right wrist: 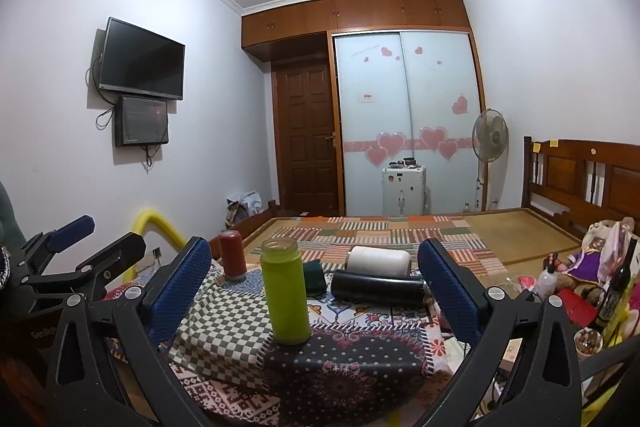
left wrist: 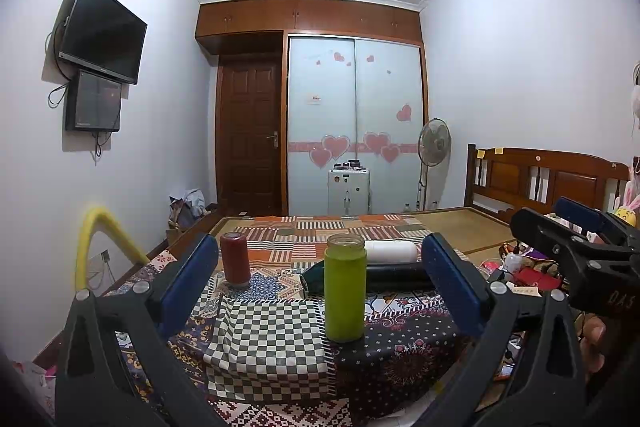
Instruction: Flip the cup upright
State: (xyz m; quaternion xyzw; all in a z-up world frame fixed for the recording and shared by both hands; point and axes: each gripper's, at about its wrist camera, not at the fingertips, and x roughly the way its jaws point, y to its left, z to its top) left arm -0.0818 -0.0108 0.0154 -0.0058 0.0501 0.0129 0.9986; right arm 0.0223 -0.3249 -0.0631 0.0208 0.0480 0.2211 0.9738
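Green plastic catches the eye first: the green cup (left wrist: 345, 289) stands on end on the patchwork cloth (left wrist: 264, 339), mouth up, so it looks already righted. By that judgement the work left lies behind it, where the black cup (right wrist: 378, 286) and the white cup (right wrist: 379, 260) rest on their sides, their long axes running left to right across both views. The red cup (left wrist: 235, 259) stands at the back left, apparently rim down.

Both tools are empty. The left gripper (left wrist: 320, 279) has its jaws spread wide, the green cup framed between the blue pads with clear air either side. The right gripper (right wrist: 314, 279) is spread just as wide and holds nothing.

The coming move likely turns on the black cup lying crosswise, just beyond the green one and toward the right. The right gripper seems the nearer tool, and a crosswise barrel would call for rolling the wrist so the pads meet its sides.

The right wrist view shows the black cup's full length and the white cup's round end; the left wrist view hides much of both behind the green cup and its own right pad, but shows the right gripper from outside.
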